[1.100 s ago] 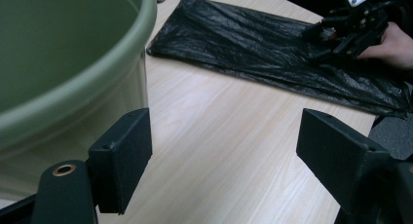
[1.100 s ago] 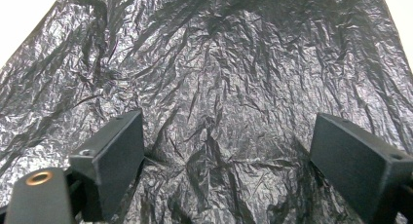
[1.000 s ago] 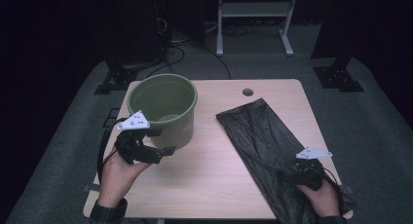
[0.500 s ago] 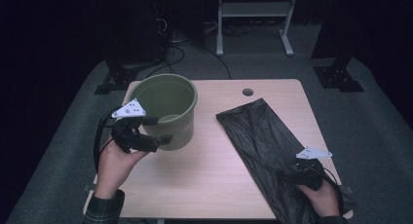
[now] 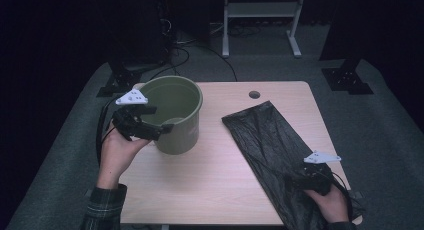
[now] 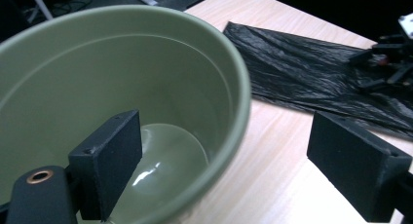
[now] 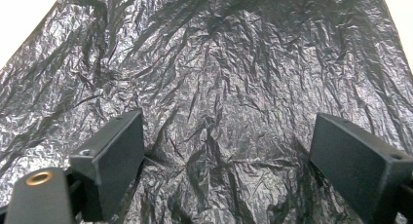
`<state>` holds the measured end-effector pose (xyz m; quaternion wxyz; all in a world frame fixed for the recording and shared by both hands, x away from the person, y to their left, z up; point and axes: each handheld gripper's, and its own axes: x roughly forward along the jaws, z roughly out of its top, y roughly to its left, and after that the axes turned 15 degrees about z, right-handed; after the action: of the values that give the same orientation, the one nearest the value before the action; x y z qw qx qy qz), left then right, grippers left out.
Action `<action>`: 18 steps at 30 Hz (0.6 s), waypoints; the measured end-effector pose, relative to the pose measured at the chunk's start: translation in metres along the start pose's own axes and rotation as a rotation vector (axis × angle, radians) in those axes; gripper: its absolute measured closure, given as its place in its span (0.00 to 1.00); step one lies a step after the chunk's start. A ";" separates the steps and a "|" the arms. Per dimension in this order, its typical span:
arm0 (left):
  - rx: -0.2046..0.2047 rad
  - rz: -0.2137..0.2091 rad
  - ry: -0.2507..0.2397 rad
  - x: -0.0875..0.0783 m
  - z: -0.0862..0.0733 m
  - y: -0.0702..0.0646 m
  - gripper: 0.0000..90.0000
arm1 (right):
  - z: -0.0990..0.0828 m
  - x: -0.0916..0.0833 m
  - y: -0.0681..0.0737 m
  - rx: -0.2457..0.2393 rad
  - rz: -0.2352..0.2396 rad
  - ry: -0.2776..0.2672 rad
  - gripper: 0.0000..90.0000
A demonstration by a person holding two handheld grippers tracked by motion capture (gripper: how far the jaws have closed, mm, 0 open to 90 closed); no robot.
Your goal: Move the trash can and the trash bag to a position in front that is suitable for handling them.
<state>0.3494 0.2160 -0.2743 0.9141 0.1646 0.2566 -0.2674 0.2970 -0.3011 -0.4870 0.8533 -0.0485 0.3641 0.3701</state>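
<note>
The green bucket is standing at the table's left back part, blocking the way there. The black bag is lying flat across the right side, so a hand could be passing over it. Bare wood is lying open between them and along the front middle.

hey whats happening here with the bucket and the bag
A person works at a table with a gripper in each hand. The left gripper is at the near rim of a green bucket, one jaw inside and one outside the wall; its jaws have just been opening and are not pressing on it. The right gripper hovers open over a flat black bag.
</note>
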 end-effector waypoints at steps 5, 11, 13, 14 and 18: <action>-0.009 0.043 -0.002 0.004 0.001 0.008 0.05 | 0.000 0.000 0.000 -0.001 0.000 0.000 0.13; -0.011 0.073 -0.001 0.011 0.001 0.019 0.00 | 0.000 0.000 0.000 0.000 0.000 0.000 0.13; -0.013 0.072 -0.004 0.013 0.000 0.024 0.00 | 0.000 0.000 0.000 0.000 0.000 -0.001 0.13; -0.020 0.076 -0.006 0.014 0.000 0.027 0.00 | 0.000 0.000 0.000 0.000 0.000 -0.001 0.13; -0.024 0.082 -0.006 0.016 0.000 0.035 0.00 | 0.000 0.000 0.000 0.000 0.000 0.000 0.13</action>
<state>0.3817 0.2378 -0.2776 0.9269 0.1634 0.2499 -0.2272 0.2970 -0.3011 -0.4870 0.8533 -0.0484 0.3641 0.3702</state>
